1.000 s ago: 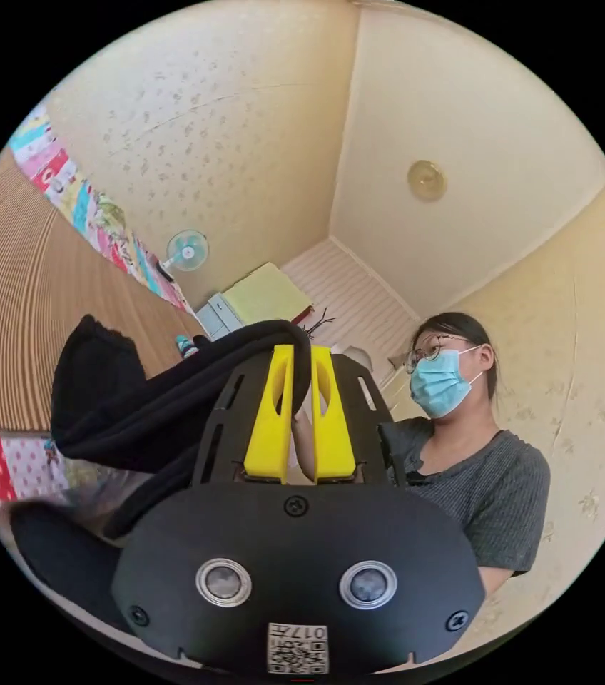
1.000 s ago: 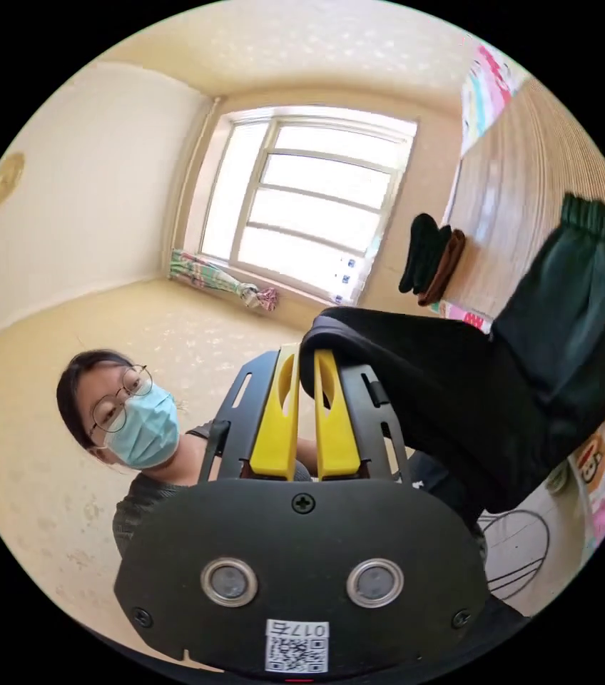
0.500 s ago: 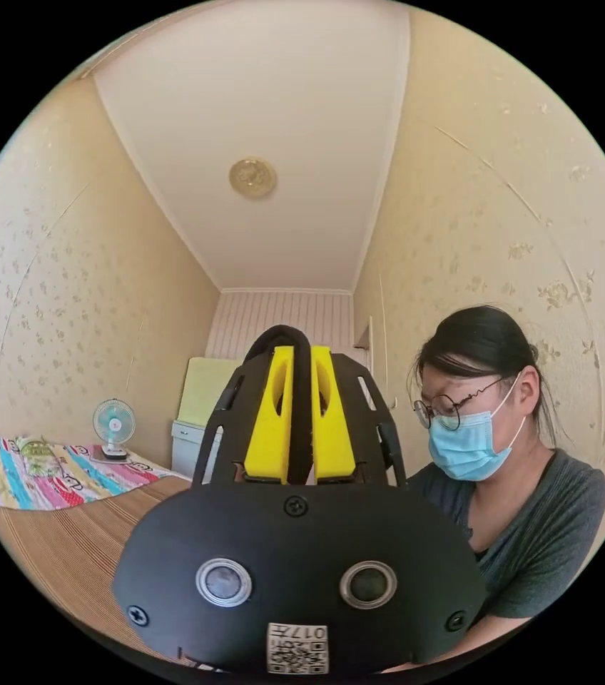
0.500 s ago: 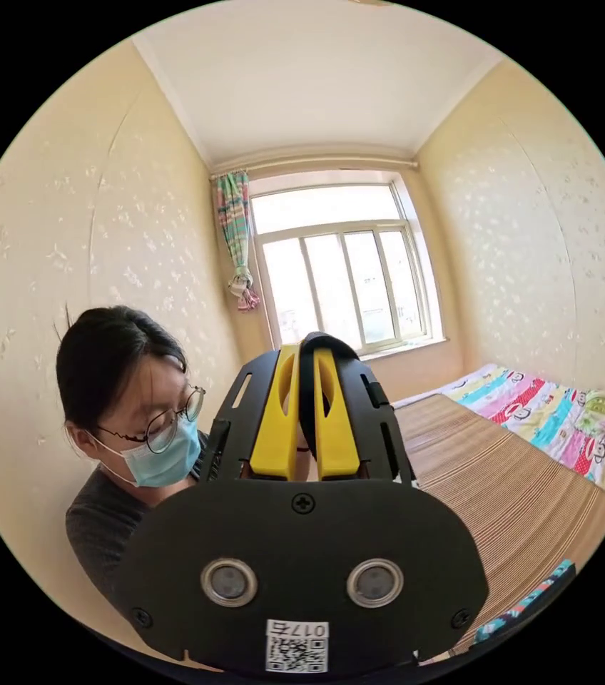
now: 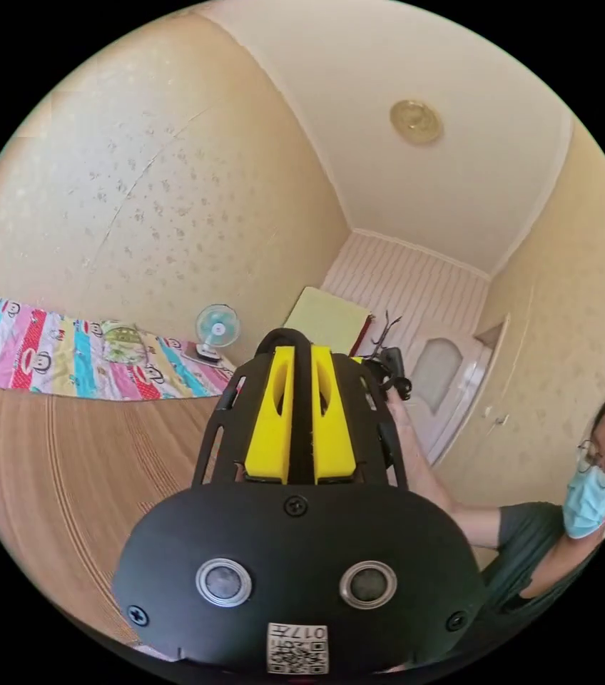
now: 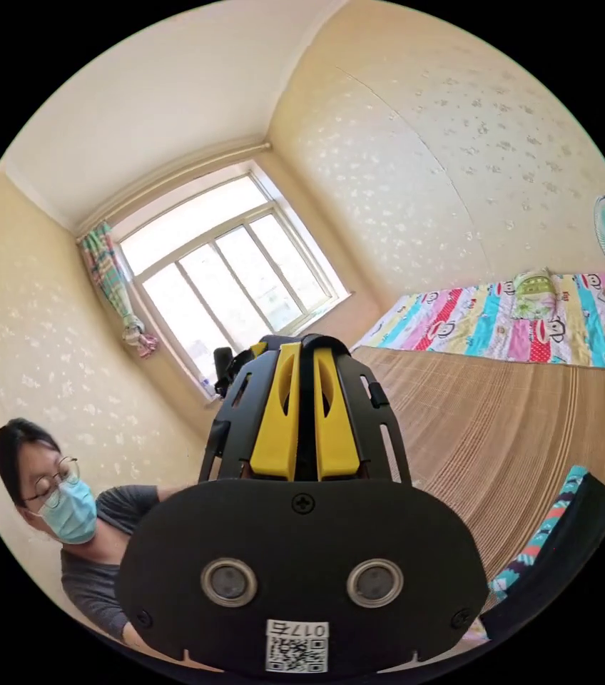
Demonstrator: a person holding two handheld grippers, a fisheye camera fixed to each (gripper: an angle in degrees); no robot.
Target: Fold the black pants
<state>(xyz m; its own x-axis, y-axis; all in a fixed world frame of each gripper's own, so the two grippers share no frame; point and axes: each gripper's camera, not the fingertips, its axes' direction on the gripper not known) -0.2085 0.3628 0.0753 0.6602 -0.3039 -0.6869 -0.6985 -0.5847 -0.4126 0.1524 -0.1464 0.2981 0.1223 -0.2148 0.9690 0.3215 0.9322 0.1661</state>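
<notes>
Both grippers, left and right, pinch black pants between yellow fingers, above the woven mat

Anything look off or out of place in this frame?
Nothing is spilled or damaged. One oddity: both cameras point up at the walls and ceiling, so of the black pants only a strip shows, pinched between the jaws of the left gripper and of the right gripper. The fold itself cannot be checked.

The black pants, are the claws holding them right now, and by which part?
Yes. Each claw, left and right, is shut on a fold of the black pants looped over its tips. Which part of the pants cannot be told.
</notes>
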